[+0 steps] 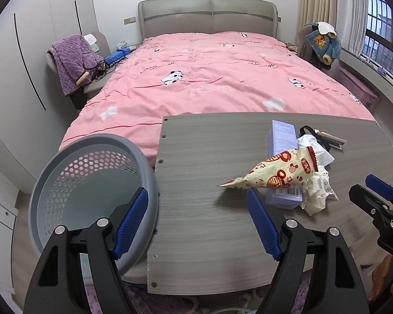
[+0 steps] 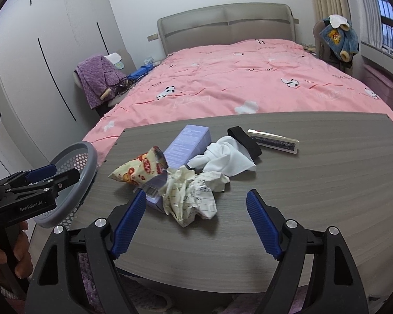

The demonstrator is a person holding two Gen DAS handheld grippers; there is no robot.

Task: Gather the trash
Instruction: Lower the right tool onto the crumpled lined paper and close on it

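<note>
1. Soft, even daylight reaches me from the window (image 1: 380, 34) on the right; the room is moderately bright.
2. Shadows under the crumpled paper (image 2: 188, 196) on the desk (image 2: 314, 183) are faint.
3. Fisheye bending curves the wardrobe (image 2: 39, 65); corners go black.
4. Focus is mostly sharp, with slight edge blur.

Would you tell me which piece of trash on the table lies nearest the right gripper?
The crumpled lined paper, just ahead of the right gripper.
</note>
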